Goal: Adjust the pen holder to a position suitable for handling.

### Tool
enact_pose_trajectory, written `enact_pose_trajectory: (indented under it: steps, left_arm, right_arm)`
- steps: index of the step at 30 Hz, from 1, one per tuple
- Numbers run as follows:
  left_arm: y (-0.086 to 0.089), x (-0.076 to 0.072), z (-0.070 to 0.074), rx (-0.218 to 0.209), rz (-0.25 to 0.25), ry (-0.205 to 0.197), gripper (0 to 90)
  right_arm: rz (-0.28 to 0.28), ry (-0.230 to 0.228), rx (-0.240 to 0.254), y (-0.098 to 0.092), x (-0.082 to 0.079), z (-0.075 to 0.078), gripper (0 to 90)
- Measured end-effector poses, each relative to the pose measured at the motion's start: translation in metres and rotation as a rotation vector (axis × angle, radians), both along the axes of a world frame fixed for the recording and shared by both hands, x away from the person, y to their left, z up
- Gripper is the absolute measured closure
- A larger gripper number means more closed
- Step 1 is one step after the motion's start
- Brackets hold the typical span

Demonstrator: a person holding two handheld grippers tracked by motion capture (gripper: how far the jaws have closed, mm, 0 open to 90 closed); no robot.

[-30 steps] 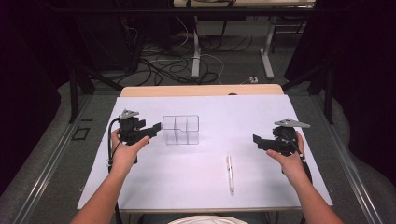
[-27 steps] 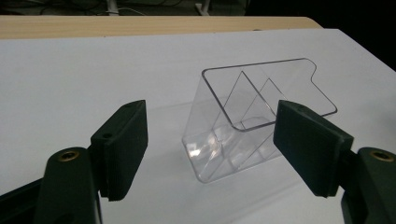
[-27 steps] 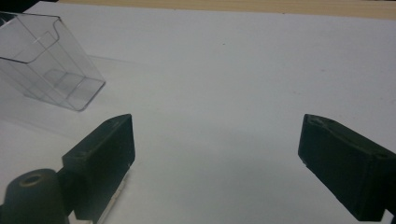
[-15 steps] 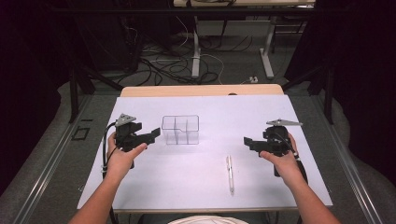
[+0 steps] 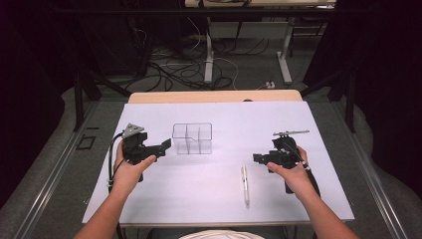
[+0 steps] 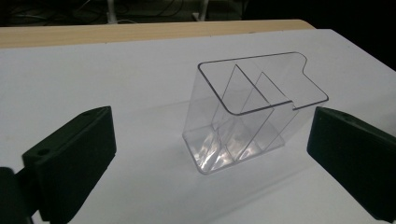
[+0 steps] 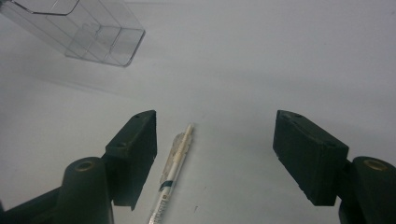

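We hold the left tongs (image 5: 163,146) spread wide, just opened, facing the clear holder (image 5: 192,138) mid-counter (image 5: 149,199), ready to steady it. Our right tongs (image 5: 258,158), narrowing but empty, aim toward the pen (image 5: 245,185) lying nearer us.

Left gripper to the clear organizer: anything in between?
Nothing: in the left gripper view and the high view, bare white table cover separates the open left gripper from the clear organizer.
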State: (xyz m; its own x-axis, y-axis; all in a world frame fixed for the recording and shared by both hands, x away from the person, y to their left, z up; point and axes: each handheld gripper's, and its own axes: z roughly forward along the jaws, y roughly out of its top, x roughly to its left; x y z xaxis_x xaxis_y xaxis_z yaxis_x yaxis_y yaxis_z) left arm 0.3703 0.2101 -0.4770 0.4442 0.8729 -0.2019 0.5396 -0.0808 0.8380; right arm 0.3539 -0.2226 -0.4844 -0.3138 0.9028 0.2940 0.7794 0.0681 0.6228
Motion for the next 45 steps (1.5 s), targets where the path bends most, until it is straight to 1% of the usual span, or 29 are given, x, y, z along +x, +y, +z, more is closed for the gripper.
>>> enact_pose_trajectory:
  steps: [2,3,4,5,7,8,10,11,12,16,17,19,21,25,28,29,31,32,33,34,38,43,44,45]
  left_arm:
    - [-0.001,0.000,-0.001,-0.001,0.002,-0.006,0.5]
    - [-0.001,0.001,-0.001,0.001,0.000,-0.006,0.5]
    - [-0.002,0.001,-0.001,0.000,-0.001,-0.010,0.5]
    - [-0.002,0.000,-0.001,0.003,-0.002,-0.014,0.5]
    - [-0.003,0.000,-0.001,0.004,-0.005,-0.014,0.5]
    - [-0.003,-0.001,-0.001,0.004,-0.005,-0.016,0.5]
    - [-0.003,-0.001,-0.001,0.004,-0.006,-0.018,0.5]
    - [-0.004,-0.001,-0.002,0.005,-0.007,-0.019,0.5]
    - [-0.004,-0.001,-0.002,0.007,-0.009,-0.016,0.5]
    - [-0.006,-0.002,-0.002,0.009,-0.015,-0.019,0.5]
    - [-0.006,-0.002,-0.002,0.007,-0.018,-0.022,0.5]
    - [-0.008,-0.002,-0.002,0.006,-0.021,-0.025,0.5]
    - [-0.008,-0.002,-0.002,0.005,-0.024,-0.023,0.5]
    - [-0.008,-0.002,-0.002,0.005,-0.027,-0.022,0.5]
    - [-0.008,-0.001,-0.003,0.005,-0.032,-0.021,0.5]
    - [-0.009,-0.002,-0.003,0.004,-0.033,-0.018,0.5]
    - [-0.008,-0.002,-0.004,0.004,-0.035,-0.020,0.5]
    - [-0.008,-0.001,-0.004,0.004,-0.034,-0.020,0.5]
    - [-0.008,-0.001,-0.004,0.006,-0.033,-0.018,0.5]
    - [-0.007,-0.001,-0.004,0.008,-0.033,-0.020,0.5]
    - [-0.006,-0.001,-0.005,0.006,-0.025,-0.018,0.5]
    - [-0.004,-0.001,-0.004,0.005,-0.024,-0.016,0.5]
    - [-0.004,-0.001,-0.004,0.006,-0.024,-0.017,0.5]
    - [-0.004,-0.001,-0.004,0.008,-0.024,-0.015,0.5]
  right_arm:
    - [-0.002,0.013,0.007,0.000,-0.001,-0.001,30.7]
    - [-0.001,0.011,0.009,0.000,-0.001,-0.002,31.0]
    - [-0.012,0.044,0.019,-0.002,0.000,-0.004,31.5]
    - [-0.012,0.044,0.019,-0.002,0.000,-0.004,31.5]
    - [-0.023,0.070,0.031,-0.003,0.000,-0.006,33.0]
    - [-0.028,0.076,0.029,-0.003,-0.001,-0.007,34.2]
    - [-0.030,0.080,0.018,-0.004,-0.001,-0.008,35.9]
    - [-0.038,0.092,0.021,-0.004,-0.002,-0.007,37.1]
    - [-0.035,0.088,0.021,-0.005,-0.002,-0.007,38.4]
    - [-0.040,0.103,0.028,-0.004,-0.002,-0.008,42.5]
    - [-0.045,0.115,0.031,-0.004,-0.003,-0.008,43.4]
    - [-0.047,0.121,0.029,-0.003,-0.003,-0.009,45.2]
    - [-0.044,0.138,0.036,-0.003,-0.002,-0.010,47.0]
    - [-0.052,0.148,0.037,-0.001,-0.002,-0.014,50.5]
    - [-0.046,0.159,0.037,0.000,-0.002,-0.015,53.0]
    - [-0.055,0.171,0.039,0.001,-0.002,-0.016,53.9]
    - [-0.049,0.181,0.035,0.001,-0.001,-0.018,55.3]
    - [-0.055,0.195,0.035,0.001,-0.001,-0.019,55.6]
    - [-0.061,0.195,0.039,0.002,-0.001,-0.020,56.7]
    - [-0.061,0.206,0.043,0.002,-0.001,-0.021,58.6]
    - [-0.061,0.240,0.045,0.004,-0.001,-0.026,61.3]
    - [-0.074,0.311,0.067,0.006,0.001,-0.032,64.6]
    - [-0.066,0.322,0.067,0.006,0.001,-0.033,64.8]
    - [-0.081,0.334,0.079,0.007,0.001,-0.034,65.0]
